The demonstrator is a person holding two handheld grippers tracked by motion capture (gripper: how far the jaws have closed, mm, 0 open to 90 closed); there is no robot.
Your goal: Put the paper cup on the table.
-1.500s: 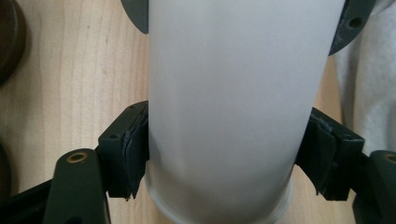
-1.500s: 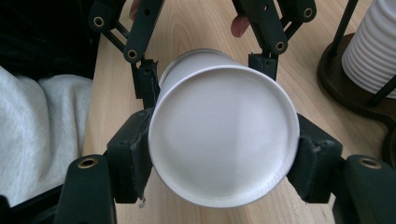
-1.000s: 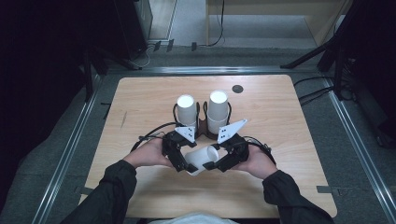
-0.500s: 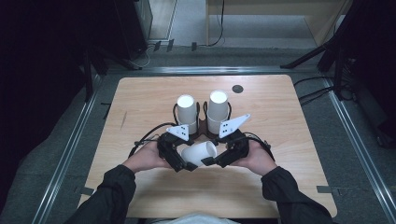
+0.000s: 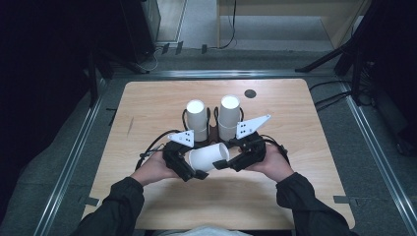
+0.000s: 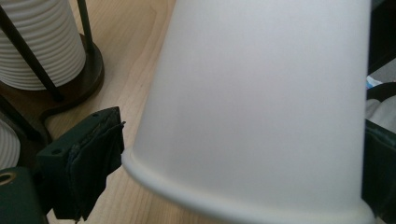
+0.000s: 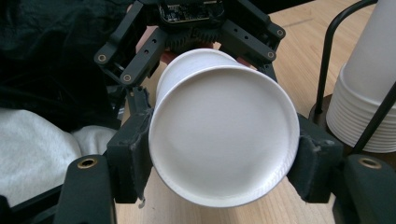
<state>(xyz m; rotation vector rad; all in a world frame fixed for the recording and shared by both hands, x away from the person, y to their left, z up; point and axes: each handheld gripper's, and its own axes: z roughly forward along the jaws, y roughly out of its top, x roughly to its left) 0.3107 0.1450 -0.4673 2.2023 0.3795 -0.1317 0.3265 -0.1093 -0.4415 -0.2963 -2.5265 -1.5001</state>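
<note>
Two stacks of paper cups are parked toward 12 o'clock on the wooden counter (image 5: 147,113), each stack inside a dark wire holder: the left stack (image 5: 196,119) and the right stack (image 5: 229,117), side by side.

At 6 o'clock from those, a single white paper cup (image 5: 209,156) is held lying on its side between both tools, just above the counter top. The left hand-held gripper (image 5: 193,169) is clamped across the wide rim end; its pads are seen pressed on the cup wall in the left gripper view (image 6: 84,175). The right hand-held gripper (image 5: 222,162) is clamped on the narrow base end, with the flat bottom of the cup (image 7: 224,135) wedged between its pads in the right gripper view.

Handling-wise, this is judged to be a very light, thin-walled thing that crushes easily, so a soft squeeze is wanted. The smooth wall probably slips a bit too. The stiffest spots are reckoned to be the rolled rim and the base ring, which is where it is gripped now; the mid-wall is better avoided.
</note>
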